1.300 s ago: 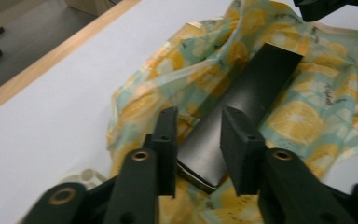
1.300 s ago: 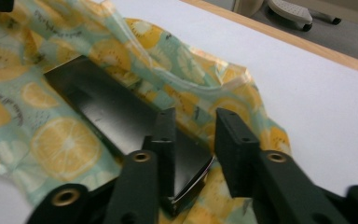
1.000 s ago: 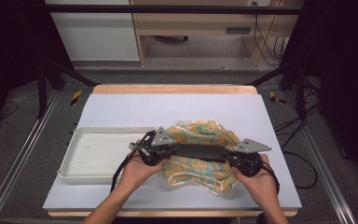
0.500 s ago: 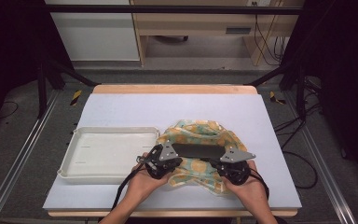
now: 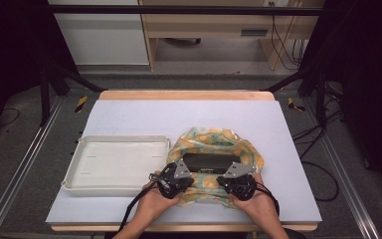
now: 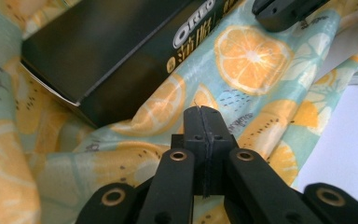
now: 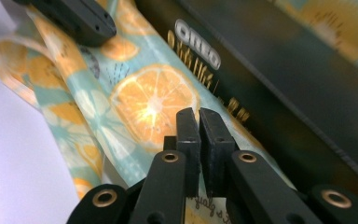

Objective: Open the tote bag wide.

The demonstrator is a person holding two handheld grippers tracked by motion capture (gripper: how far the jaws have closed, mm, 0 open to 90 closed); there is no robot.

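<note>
Table (image 5: pixel 179 112) with a pale mat, dark lab floor and a wooden desk behind. Left hand-held gripper (image 6: pixel 204 116) has its jaws pressed together. The tips show no fold between them, and they hang just over the fruit-print cloth (image 6: pixel 242 56). Right hand-held gripper (image 7: pixel 198 119) is also closed, with only a hairline slit between the jaws and no cloth seen in it, so I can't tell whether either one pinches fabric lower down.

In the high view both sit at the 6 o'clock edge of the cloth (image 5: pixel 214 139), left (image 5: pixel 183 175) at about 7 o'clock of the black Oreo box (image 5: pixel 210 162), right (image 5: pixel 235 178) at about 5 o'clock. The box lies flat in the cloth's middle, long side across the table, with the cloth bunched up around it from 9 through 12 to 3 o'clock. White tray (image 5: pixel 114 142) is empty, at 9 o'clock of the cloth, just beside it.

Step, by my read: wrapping the box, working the near flap. The next move calls for a sure pinch on the 6 o'clock hem with both tools, then lifting it toward 12 o'clock over the box without dragging the box.

Pose: forearms come in from 6 o'clock, hands low and close together, jaws aimed forward and down at the cloth
</note>
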